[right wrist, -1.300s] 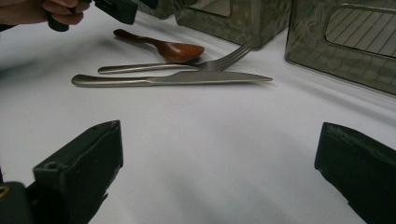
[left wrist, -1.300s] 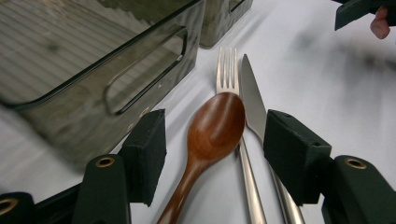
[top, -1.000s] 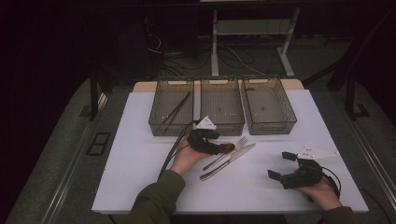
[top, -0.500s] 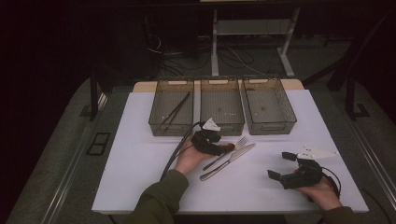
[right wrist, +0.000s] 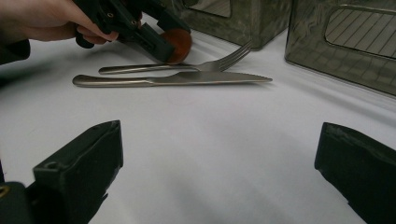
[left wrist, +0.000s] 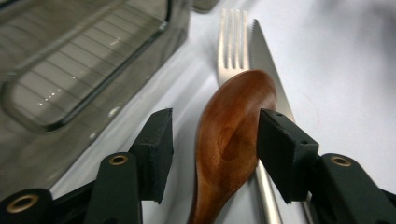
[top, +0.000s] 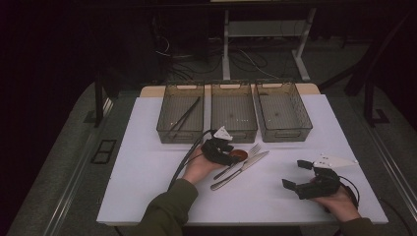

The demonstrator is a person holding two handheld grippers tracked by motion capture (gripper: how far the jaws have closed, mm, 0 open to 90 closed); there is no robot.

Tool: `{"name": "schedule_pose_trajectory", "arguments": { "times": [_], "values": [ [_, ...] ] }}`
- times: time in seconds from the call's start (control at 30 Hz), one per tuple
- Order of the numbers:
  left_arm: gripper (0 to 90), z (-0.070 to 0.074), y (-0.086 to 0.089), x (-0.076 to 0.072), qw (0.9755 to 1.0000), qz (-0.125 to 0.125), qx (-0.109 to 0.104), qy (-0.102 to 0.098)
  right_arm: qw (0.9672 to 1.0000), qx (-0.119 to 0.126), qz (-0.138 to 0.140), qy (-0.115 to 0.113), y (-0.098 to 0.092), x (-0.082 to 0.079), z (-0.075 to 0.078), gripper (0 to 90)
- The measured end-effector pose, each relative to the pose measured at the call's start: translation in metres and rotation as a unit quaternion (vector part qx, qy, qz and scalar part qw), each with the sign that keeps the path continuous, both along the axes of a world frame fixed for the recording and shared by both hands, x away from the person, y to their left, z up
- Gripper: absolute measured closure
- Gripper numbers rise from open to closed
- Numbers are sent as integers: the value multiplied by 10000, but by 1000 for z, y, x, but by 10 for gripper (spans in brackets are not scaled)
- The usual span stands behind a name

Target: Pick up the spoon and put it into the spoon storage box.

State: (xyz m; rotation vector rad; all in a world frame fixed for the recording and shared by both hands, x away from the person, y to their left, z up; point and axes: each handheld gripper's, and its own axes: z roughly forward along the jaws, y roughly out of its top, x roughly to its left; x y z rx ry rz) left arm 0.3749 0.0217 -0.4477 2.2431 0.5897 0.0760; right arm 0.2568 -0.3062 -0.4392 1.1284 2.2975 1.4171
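Between the left gripper's point(left wrist: 212, 154) black foam pads lies a glossy wooden spoon point(left wrist: 231, 135); the jaws have just been narrowing, one pad touching, the other apart, so a grasp seems imminent. Beside it lie a smooth steel fork point(left wrist: 232, 39) and knife point(left wrist: 266, 60), near ribbed translucent bins point(top: 233, 110). The right gripper point(top: 299, 176) rests wide apart, empty.

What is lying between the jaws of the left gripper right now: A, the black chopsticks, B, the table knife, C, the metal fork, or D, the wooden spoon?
D: in the left gripper view the brown bowl of the wooden spoon lies between the two black jaws of the left gripper, while the fork and knife lie beyond it on the white table.
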Motion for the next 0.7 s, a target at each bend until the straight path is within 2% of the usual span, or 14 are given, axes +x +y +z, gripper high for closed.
{"name": "schedule_pose_trajectory", "arguments": {
  "times": [0.07,0.13,0.3,0.37,0.7],
  "values": [
    [487,0,-1,-2,10000,-53,-24,32,10000,-1,5,-6,0,0,0,5],
    [531,0,-2,-3,9999,-124,95,-50,10000,-1,6,-12,0,0,0,5],
    [622,1,-2,-5,9997,-204,95,-51,10000,-8,4,-10,-1,0,0,5],
    [654,2,-1,-5,9993,-310,148,-122,10000,-9,5,-12,-1,0,0,5],
    [760,1,-3,-8,9987,-354,294,-204,10000,-2,0,-11,-1,0,0,5]
  ]
}}
